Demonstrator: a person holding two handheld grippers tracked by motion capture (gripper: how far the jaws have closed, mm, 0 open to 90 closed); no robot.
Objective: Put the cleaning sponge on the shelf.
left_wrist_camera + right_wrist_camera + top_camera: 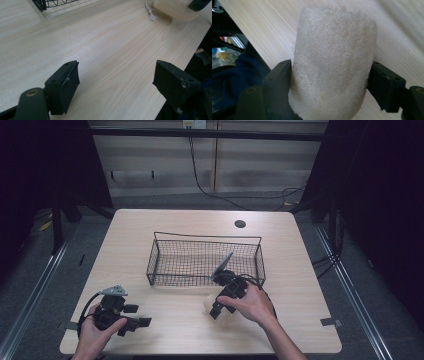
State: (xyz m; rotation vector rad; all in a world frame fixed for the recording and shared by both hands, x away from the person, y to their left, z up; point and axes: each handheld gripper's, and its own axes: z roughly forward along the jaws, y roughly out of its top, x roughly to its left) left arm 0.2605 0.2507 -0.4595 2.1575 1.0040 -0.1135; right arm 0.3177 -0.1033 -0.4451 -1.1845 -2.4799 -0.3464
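While the left gripper (116,77) is resting with its 2 jaws spread wide above bare pale wooden table (165,320), the right gripper (329,80) is squeezing a cream fibrous loofah pad (332,65) in front of the black wire basket (205,257).

From above, the pale loofah sponge (220,309) sits mostly hidden under the right gripper (218,312) and the hand (254,303). In the left gripper view its body (175,8) and the wire basket (47,3) are cut off at the top edge. Through the right gripper view, the sponge's near end (332,75) runs past the bottom edge.
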